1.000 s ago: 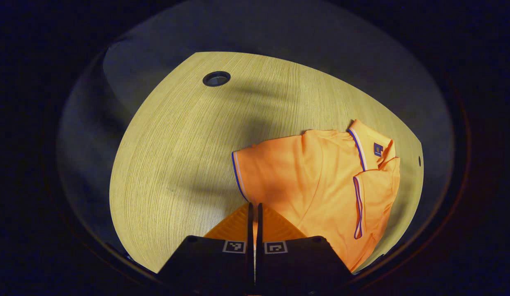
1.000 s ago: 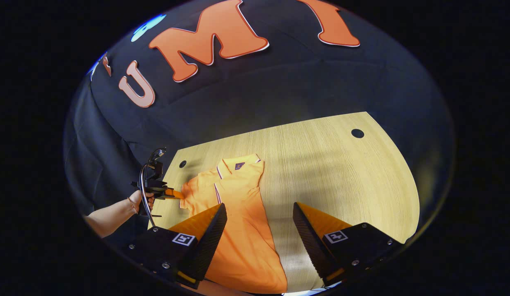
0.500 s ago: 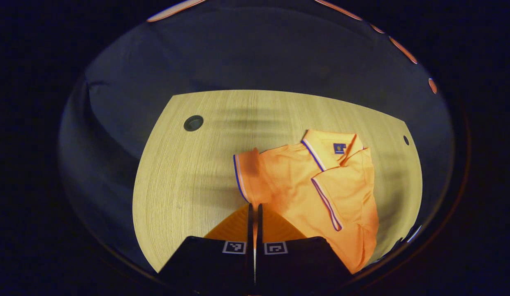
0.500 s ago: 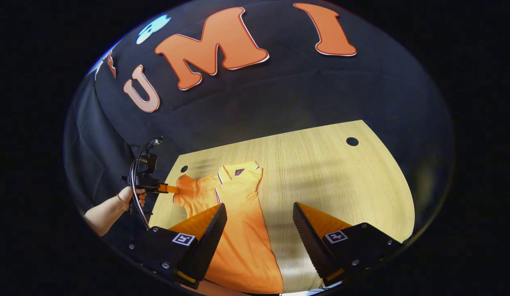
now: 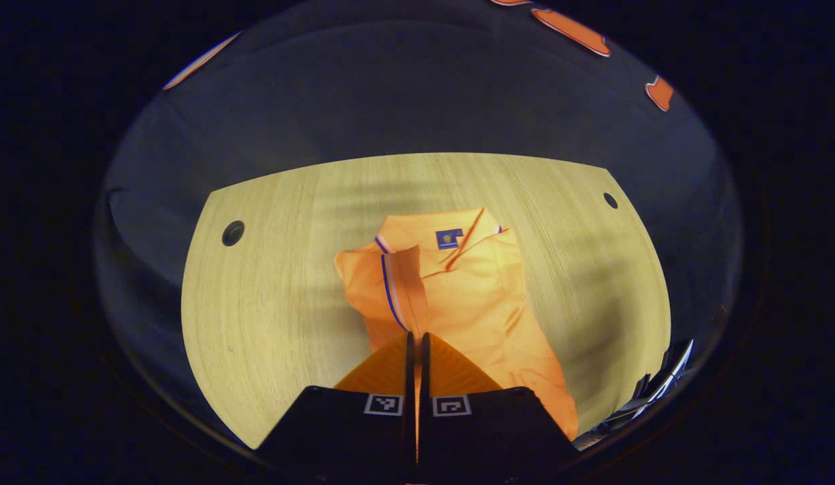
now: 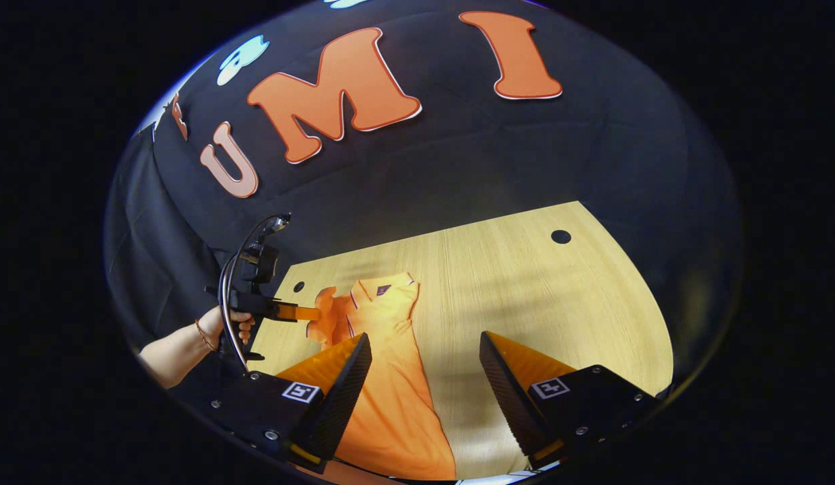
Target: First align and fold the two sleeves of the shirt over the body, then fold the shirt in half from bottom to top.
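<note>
Now the left hand-held gripper point(image 5: 416, 340) has its fingers pressed together on the blue-trimmed cuff of the left sleeve point(image 5: 397, 283) of the orange short-sleeved polo shirt point(image 5: 471, 296), which lies on the pale wood-grain desk point(image 5: 269, 296). A second ago that sleeve stuck out sideways, flat on the wood; half a second ago it was lifted at the cuff; at this moment it stands up in a narrow ridge, carried over toward the collar point(image 5: 451, 236) and the shirt's middle. In the right gripper view the person's hand point(image 6: 232, 327) holds that gripper level, its tip at the raised sleeve. The right hand-held gripper point(image 6: 424, 367) hangs wide open over the shirt's lower body, gripping nothing. The right sleeve already seems to lie folded across the chest, so this looks like the second sleeve fold mid-swing; laying the cuff flat and letting go would leave only the bottom-to-top fold.
</note>
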The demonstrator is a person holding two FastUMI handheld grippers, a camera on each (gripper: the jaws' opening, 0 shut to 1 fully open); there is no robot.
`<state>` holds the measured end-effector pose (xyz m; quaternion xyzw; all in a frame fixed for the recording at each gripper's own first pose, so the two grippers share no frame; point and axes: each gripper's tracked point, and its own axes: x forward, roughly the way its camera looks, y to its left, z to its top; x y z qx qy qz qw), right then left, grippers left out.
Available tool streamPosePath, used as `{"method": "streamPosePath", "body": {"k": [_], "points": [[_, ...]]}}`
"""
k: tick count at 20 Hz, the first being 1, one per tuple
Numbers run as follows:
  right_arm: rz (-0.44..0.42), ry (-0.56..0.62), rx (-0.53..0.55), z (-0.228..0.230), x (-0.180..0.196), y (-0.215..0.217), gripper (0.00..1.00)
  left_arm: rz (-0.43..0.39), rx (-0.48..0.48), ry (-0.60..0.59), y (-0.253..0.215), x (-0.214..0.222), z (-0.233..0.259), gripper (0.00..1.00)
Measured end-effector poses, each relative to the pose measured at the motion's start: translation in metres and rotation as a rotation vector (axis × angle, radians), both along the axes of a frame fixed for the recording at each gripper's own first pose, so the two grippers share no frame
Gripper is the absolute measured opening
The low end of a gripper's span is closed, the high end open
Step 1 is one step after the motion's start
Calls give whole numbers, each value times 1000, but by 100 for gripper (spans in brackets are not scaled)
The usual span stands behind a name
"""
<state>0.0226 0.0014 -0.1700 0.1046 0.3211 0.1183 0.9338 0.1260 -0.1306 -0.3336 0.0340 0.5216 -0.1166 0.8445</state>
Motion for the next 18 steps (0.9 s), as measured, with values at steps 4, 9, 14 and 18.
{"method": "streamPosePath", "body": {"k": [4, 9, 14, 18], "points": [[-21, 0, -10, 1, -4, -17, 99, -47, 8, 25, -37, 0, -25, 2], [-42, 25, -3, -7, -5, -27, 98, -51, 14, 63, -72, 0, -53, 2], [-56, 52, -1, -17, -6, -36, 99, -41, -56, 108, -104, -5, -67, 10], [-60, 63, -3, -21, -7, -38, 98, -45, -144, 121, -120, -12, -58, 78]]}}
